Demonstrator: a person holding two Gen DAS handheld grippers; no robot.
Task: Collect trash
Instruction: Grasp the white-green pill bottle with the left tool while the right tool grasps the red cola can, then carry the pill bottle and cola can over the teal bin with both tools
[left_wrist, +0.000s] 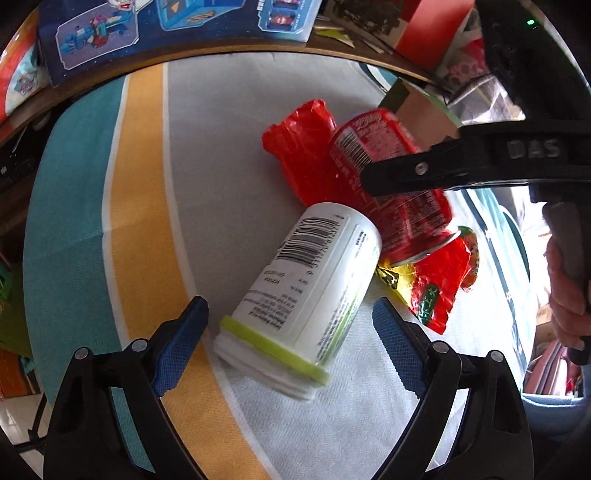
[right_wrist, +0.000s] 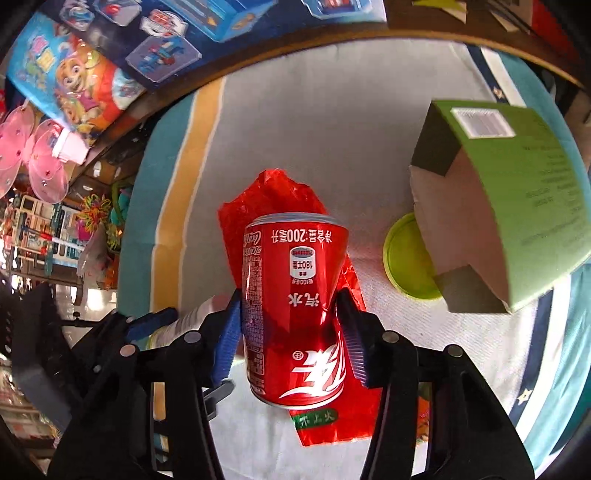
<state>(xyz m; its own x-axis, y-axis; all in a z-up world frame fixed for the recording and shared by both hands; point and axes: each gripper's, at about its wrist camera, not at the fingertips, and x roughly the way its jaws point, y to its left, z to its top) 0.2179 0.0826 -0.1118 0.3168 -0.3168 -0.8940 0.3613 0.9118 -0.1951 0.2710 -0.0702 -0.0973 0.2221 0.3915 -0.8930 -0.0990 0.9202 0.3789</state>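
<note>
Right wrist view gives us the widest read of the setting: a desk (right_wrist: 369, 122) under a cloth striped teal, yellow and grey, with bright toy boxes and a cluttered shop-like room past its far edge. On it, largest first, stands an open green cardboard carton (right_wrist: 517, 206) tipped on its side, touching a round lime-green plastic lid (right_wrist: 402, 258). Next comes a crinkly red plastic snack wrapper (right_wrist: 266, 199), flat under the rest; we judge it featherlight, limp and slippery, best pinched at a loose edge.

A white plastic canister with a lime-green rim band (left_wrist: 306, 288) lies on its side between the spread jaws of the left gripper (left_wrist: 291, 343), which touches nothing; it looks light but stiff, and we would take it across the body, not the stepped rim.

Smallest, the small red aluminium soda can (right_wrist: 291, 314) is clamped across its middle by the right gripper (right_wrist: 291, 328), over the wrapper. Its wall already shows a dent at one pad, so we judge it thin, probably empty, and easily crushed.
</note>
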